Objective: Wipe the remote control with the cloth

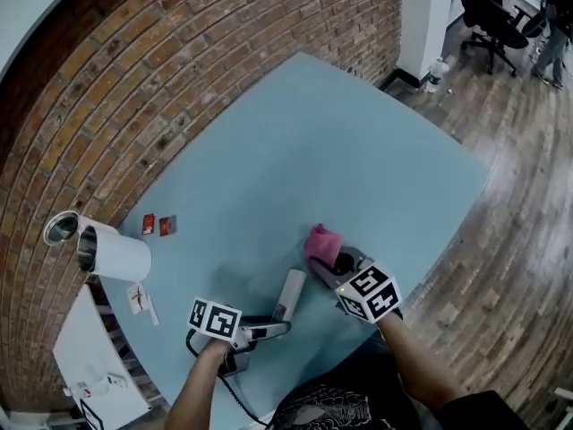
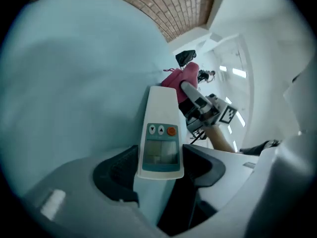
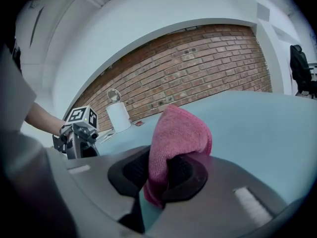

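Note:
A white remote control (image 2: pixel 161 133) with a small screen and an orange button has its near end between the jaws of my left gripper (image 2: pixel 161 170), which is shut on it. In the head view the remote (image 1: pixel 291 296) points away from my left gripper (image 1: pixel 276 323) over the light blue table (image 1: pixel 295 150). My right gripper (image 3: pixel 158 175) is shut on a folded pink cloth (image 3: pixel 178 138). In the head view the cloth (image 1: pixel 322 242) sits just beyond the remote's far end, held by my right gripper (image 1: pixel 333 262). Whether cloth and remote touch I cannot tell.
A white cylinder (image 1: pixel 116 253) with a metal cup (image 1: pixel 61 227) beside it lies at the table's left edge, near two small red packets (image 1: pixel 158 226) and a paper slip (image 1: pixel 139 298). A brick wall (image 1: pixel 179 52) borders the table. An office chair (image 1: pixel 488 12) stands far right.

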